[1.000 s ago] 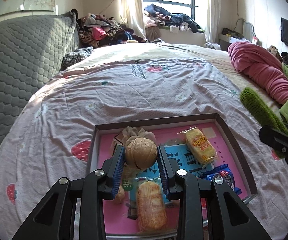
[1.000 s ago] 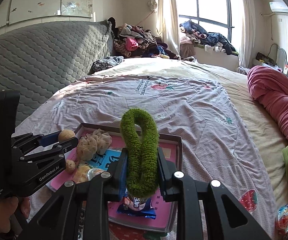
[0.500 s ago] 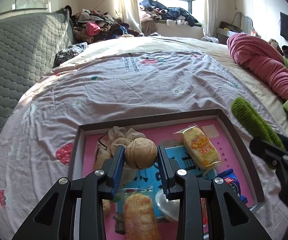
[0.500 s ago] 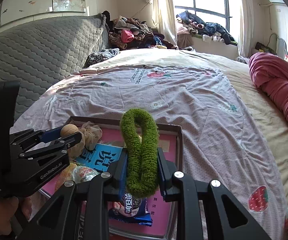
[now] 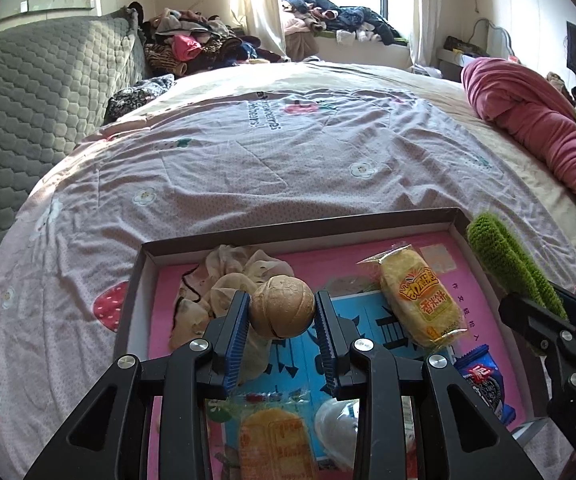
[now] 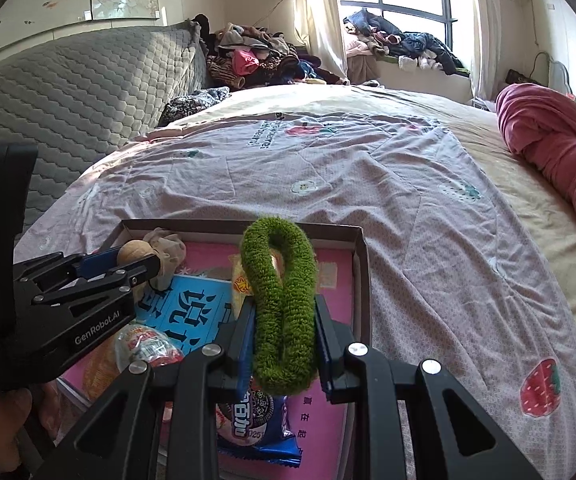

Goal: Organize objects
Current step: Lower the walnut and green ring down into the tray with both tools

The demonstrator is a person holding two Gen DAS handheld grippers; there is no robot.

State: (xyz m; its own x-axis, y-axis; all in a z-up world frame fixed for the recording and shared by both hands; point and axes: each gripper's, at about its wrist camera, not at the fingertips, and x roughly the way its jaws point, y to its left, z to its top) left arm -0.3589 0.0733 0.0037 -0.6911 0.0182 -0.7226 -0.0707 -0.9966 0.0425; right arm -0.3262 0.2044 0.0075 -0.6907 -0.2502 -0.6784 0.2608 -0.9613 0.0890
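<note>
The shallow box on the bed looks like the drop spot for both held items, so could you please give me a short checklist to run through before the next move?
1. Left gripper grips the walnut between its pads: ok.
2. Right gripper is clamped on the green fuzzy loop: ok.
3. Both items are over the box: walnut ok; loop cannot tell from the left wrist view.
4. Bare floor under the walnut: not ok, a beige cloth lies there.
5. Bare floor under the loop: not ok, a blue cookie packet lies below.
6. Grippers apart from each other: ok.
</note>
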